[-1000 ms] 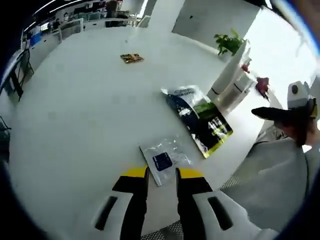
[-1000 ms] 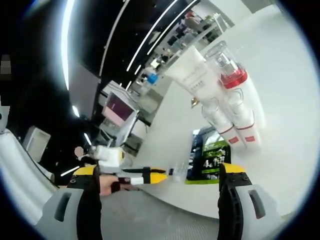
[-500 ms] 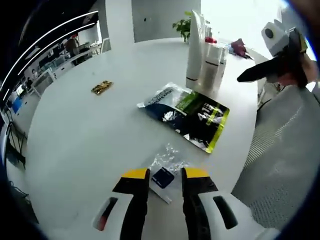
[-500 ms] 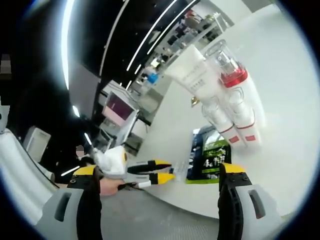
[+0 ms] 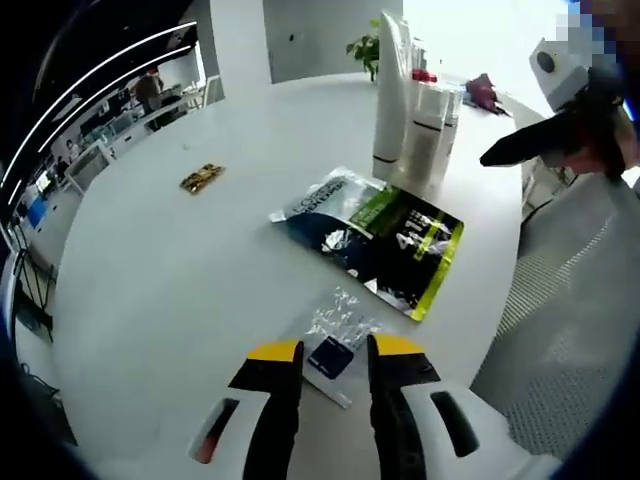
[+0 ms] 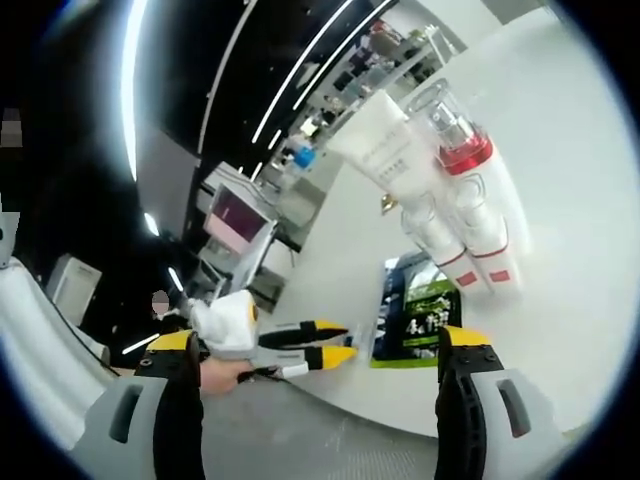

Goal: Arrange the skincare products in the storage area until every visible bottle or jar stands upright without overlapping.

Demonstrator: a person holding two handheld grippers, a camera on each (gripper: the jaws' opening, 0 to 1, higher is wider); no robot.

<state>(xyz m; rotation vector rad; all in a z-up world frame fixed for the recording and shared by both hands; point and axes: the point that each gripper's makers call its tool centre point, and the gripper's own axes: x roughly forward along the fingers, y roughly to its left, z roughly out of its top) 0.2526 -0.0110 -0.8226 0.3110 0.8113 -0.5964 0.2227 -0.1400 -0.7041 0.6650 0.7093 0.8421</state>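
A white tube and clear-capped white bottles stand upright together at the far right of the round white table. My left gripper is low over the near edge, open, its yellow tips either side of a small clear sachet with a dark blue label lying flat. In the right gripper view, which is rolled, the tube, a red-banded bottle and two white bottles appear ahead. My right gripper is wide open off the table with nothing in it, also seen as right gripper.
A dark pouch with a green stripe lies flat between the sachet and the bottles, seen again as pouch. A small gold item lies at the far left. The left gripper, held by a hand, reaches the table edge. Office desks stand behind.
The left camera swung round early on, then held nearly still. The left gripper's jaws parted from nearly shut and edged slightly forward over the sachet. The right gripper stayed put.
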